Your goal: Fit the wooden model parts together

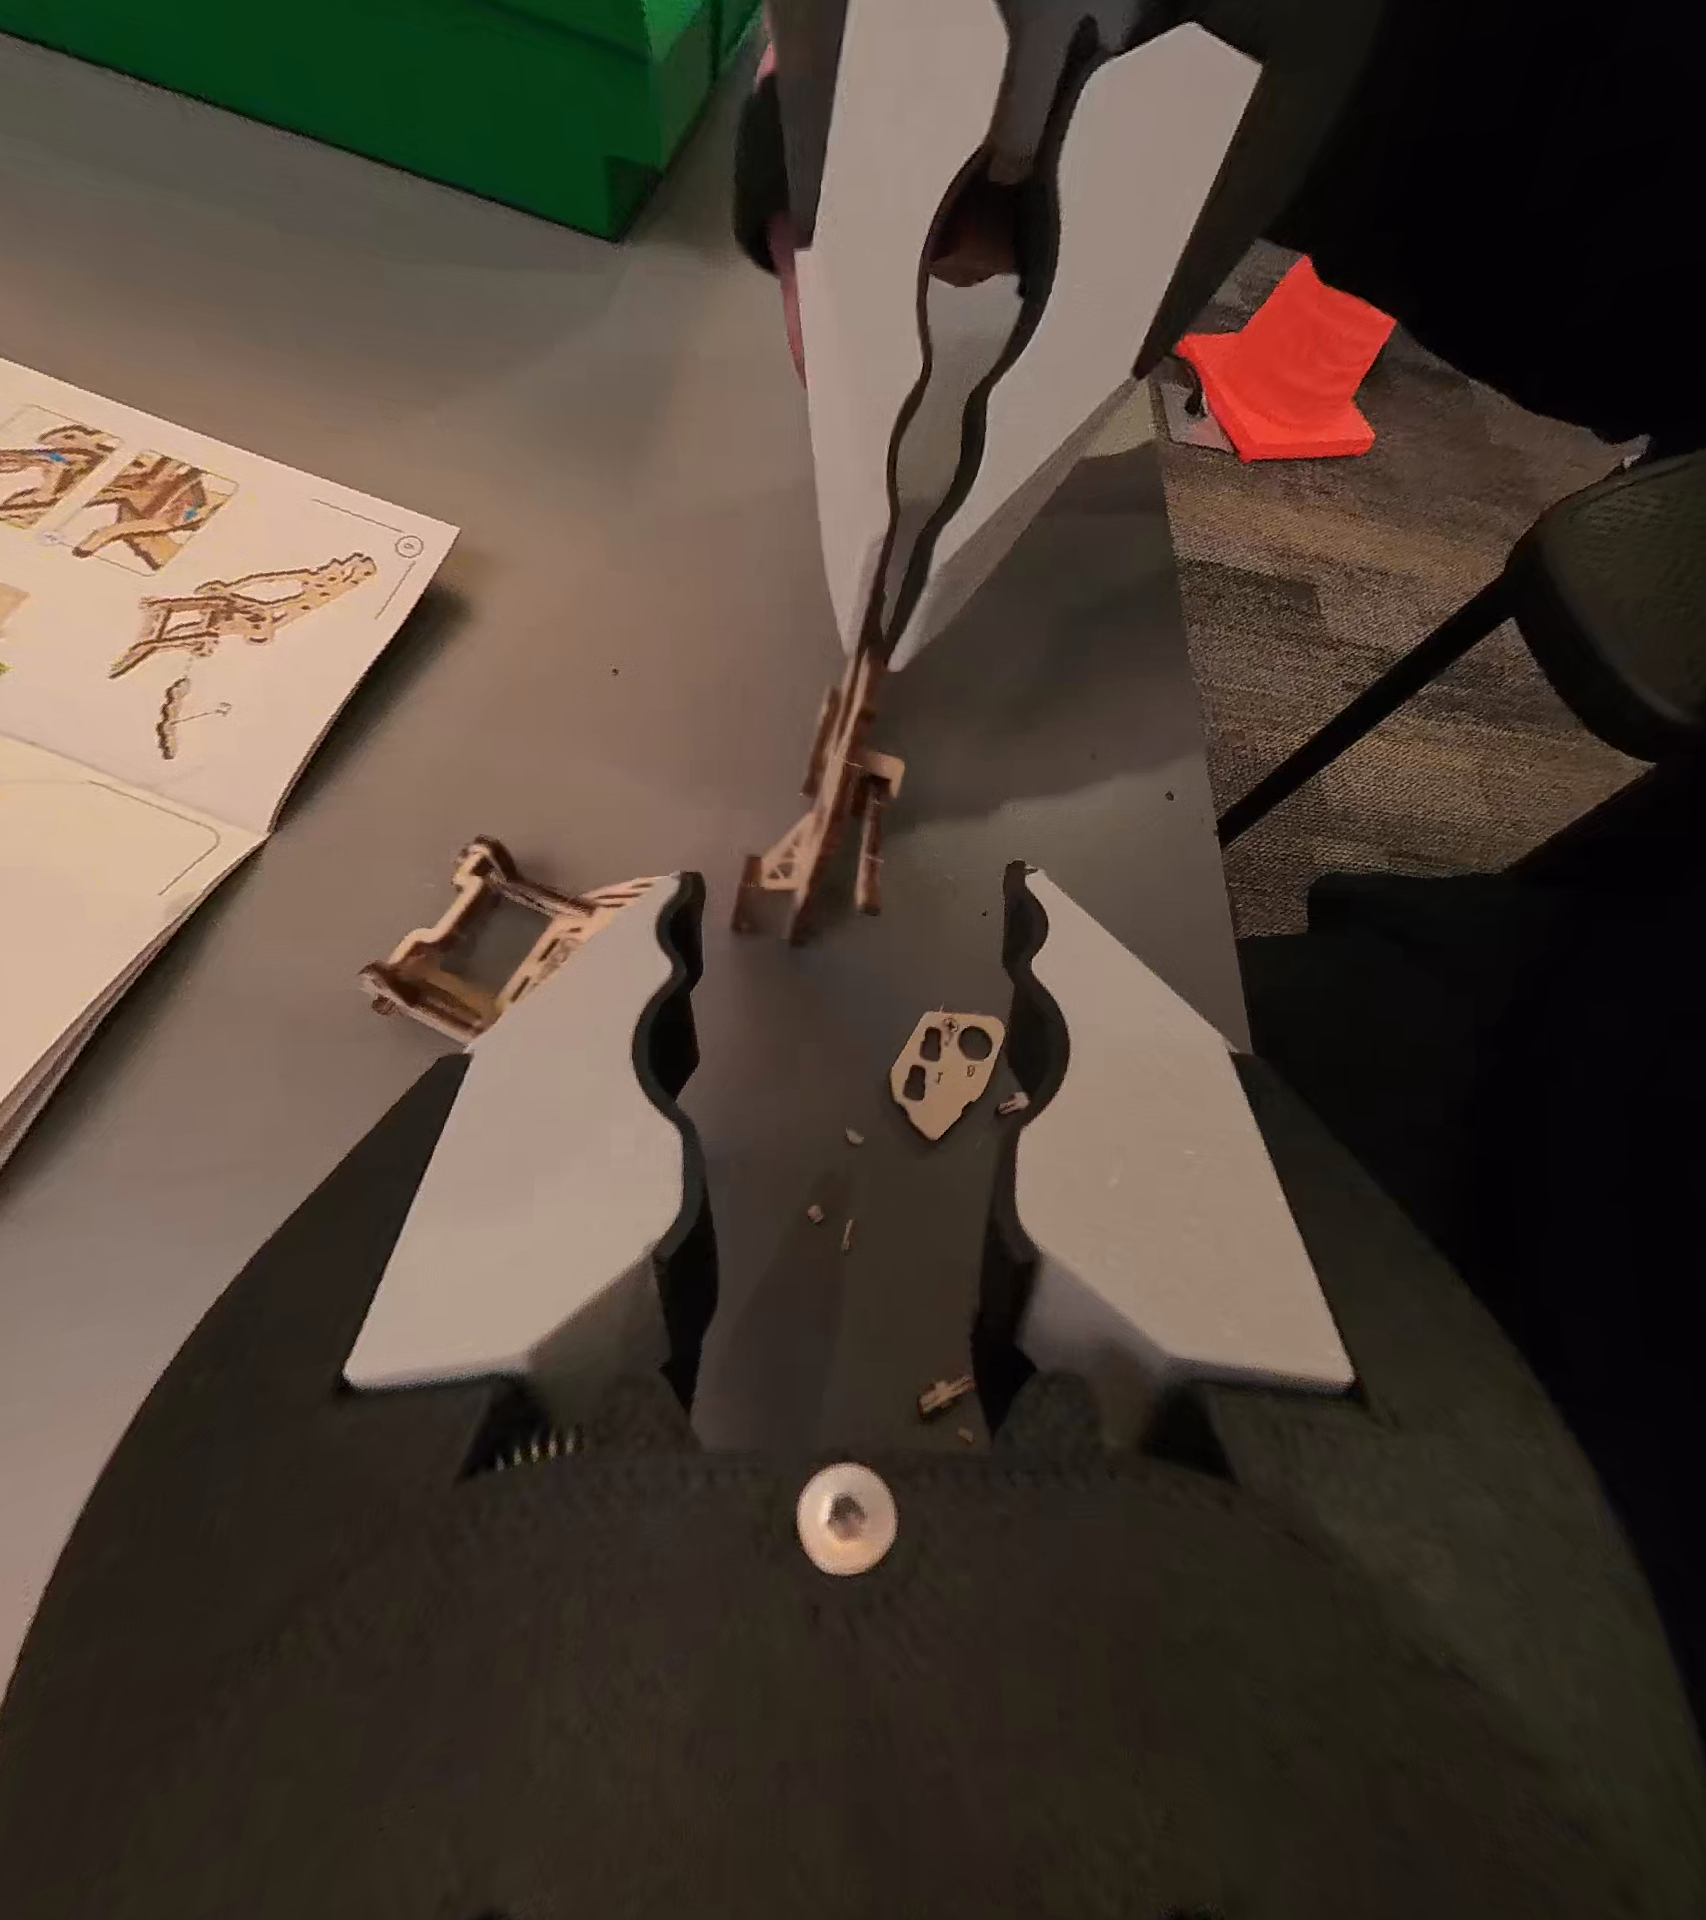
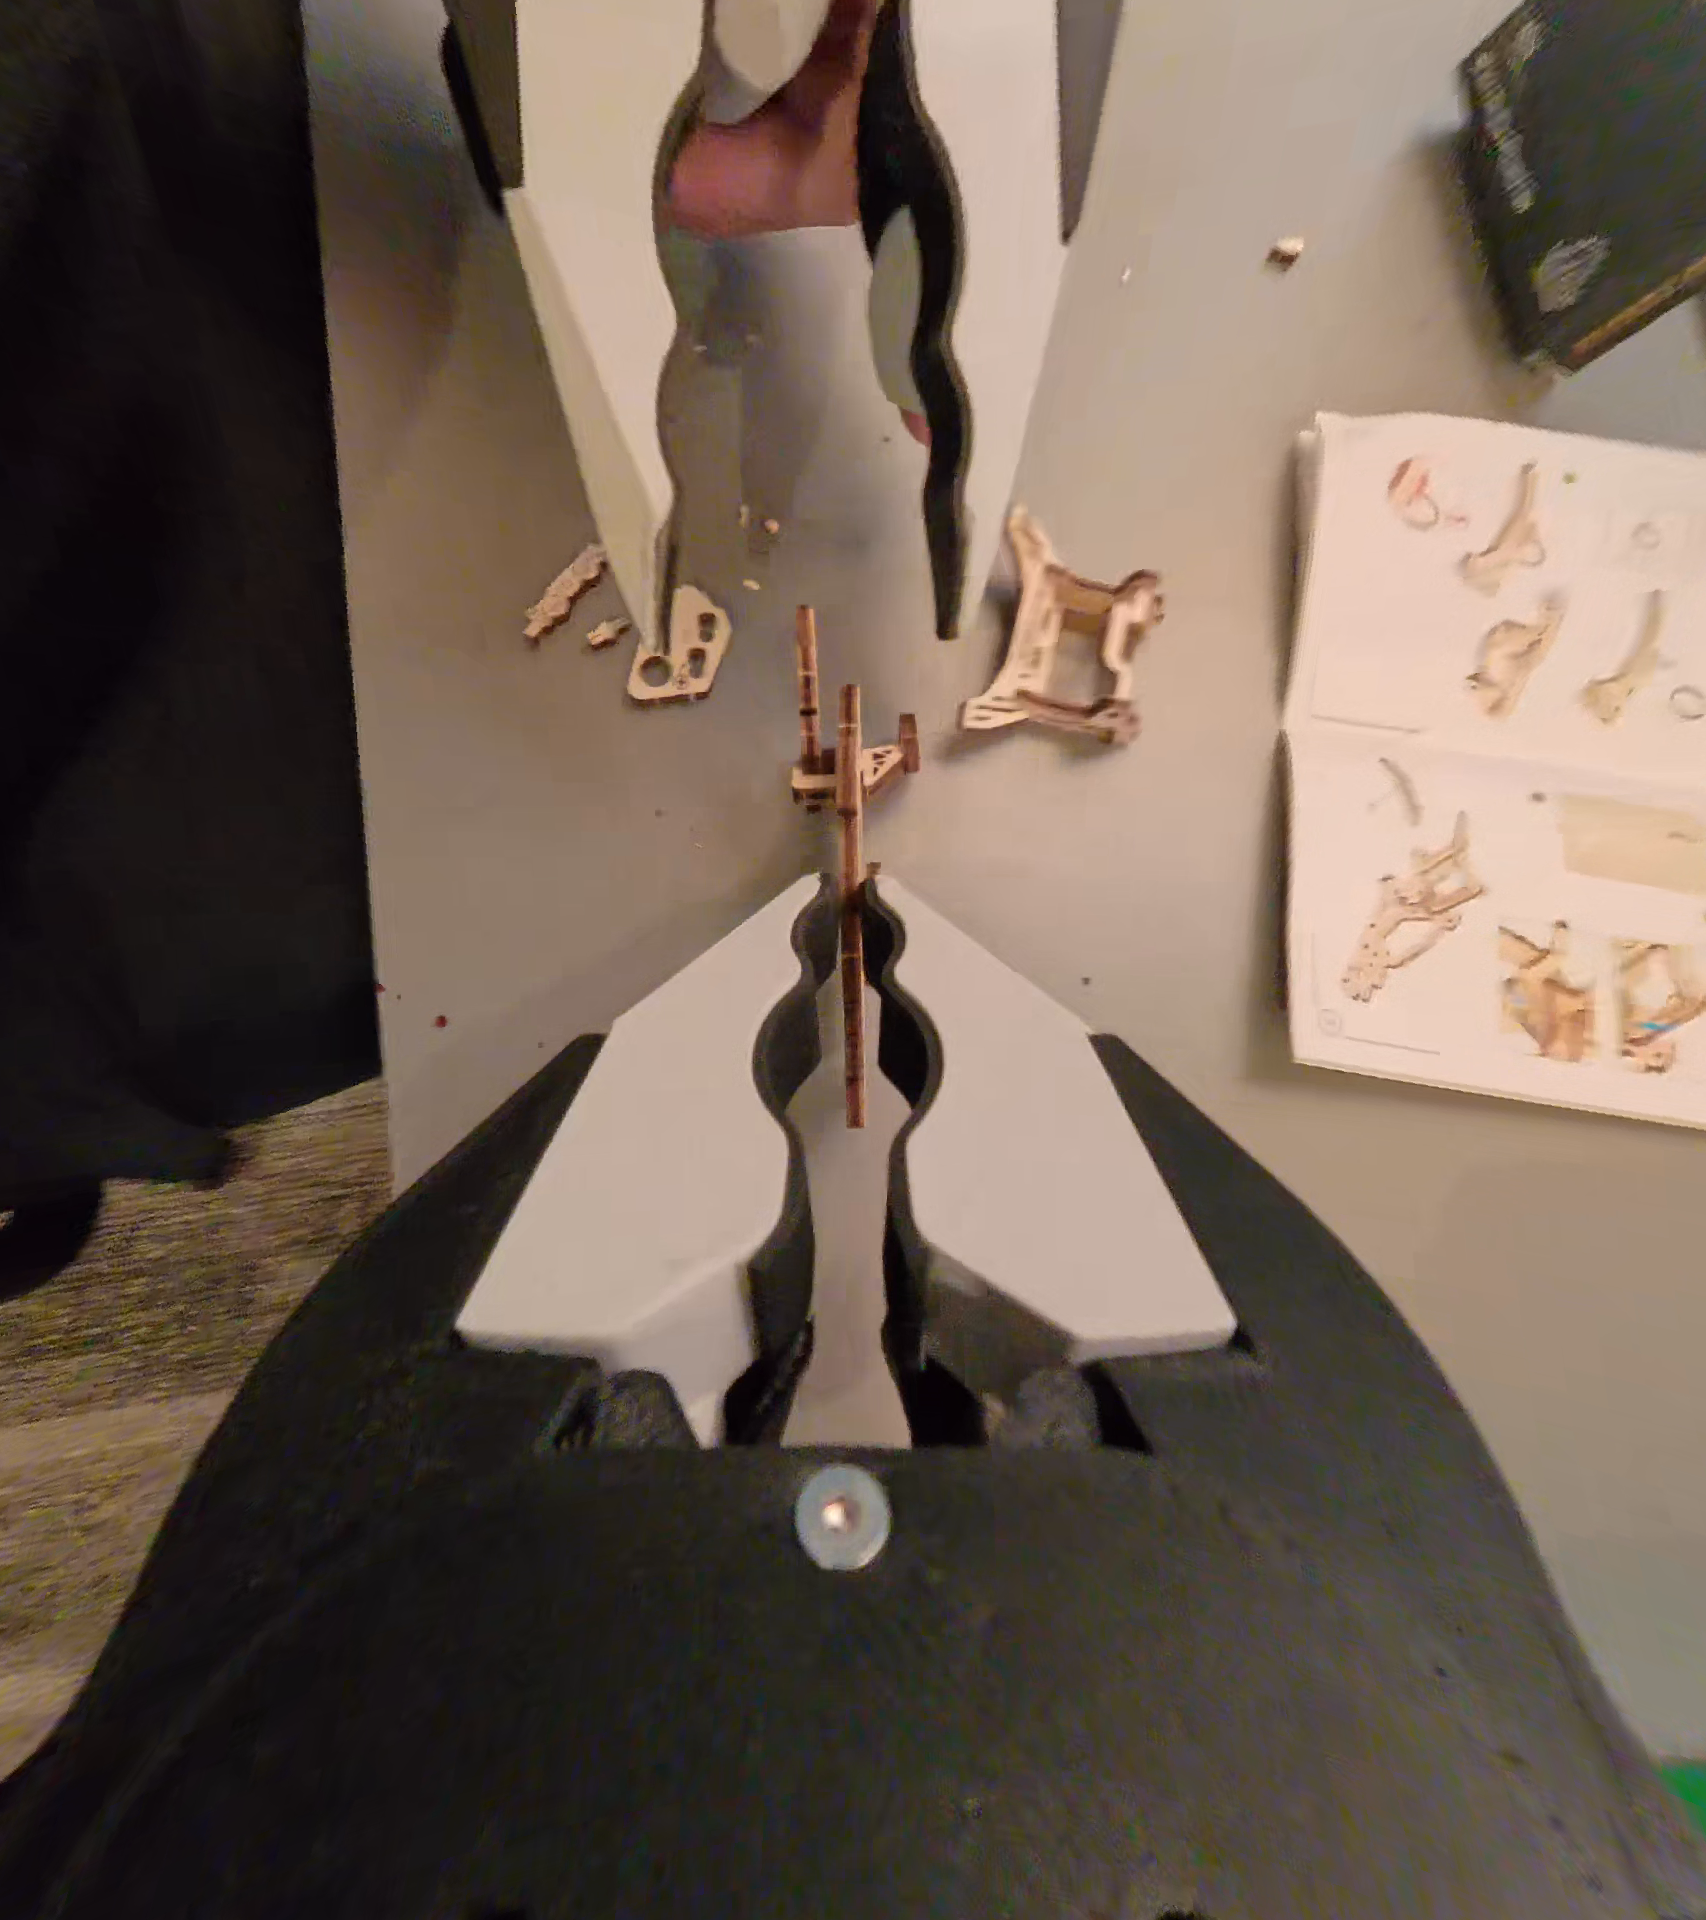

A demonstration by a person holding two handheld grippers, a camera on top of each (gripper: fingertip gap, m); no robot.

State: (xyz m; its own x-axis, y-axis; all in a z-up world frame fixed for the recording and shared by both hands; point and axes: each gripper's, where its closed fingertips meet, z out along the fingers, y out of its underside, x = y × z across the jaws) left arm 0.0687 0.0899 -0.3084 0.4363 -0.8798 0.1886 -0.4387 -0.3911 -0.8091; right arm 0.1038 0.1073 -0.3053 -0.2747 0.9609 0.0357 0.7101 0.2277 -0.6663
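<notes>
Wooden subassembly [image 2: 851, 790] pinched in right hand-held gripper [image 2: 851, 883]'s closed tips; left hand-held gripper [image 1: 854, 883] wide apart, empty.

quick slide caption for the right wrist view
Right hand-held gripper pinches a wooden subassembly above the grey table.

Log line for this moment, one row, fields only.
right gripper: shut on wooden subassembly | left gripper: open, empty | frame piece: on table | flat plate: on table
</notes>
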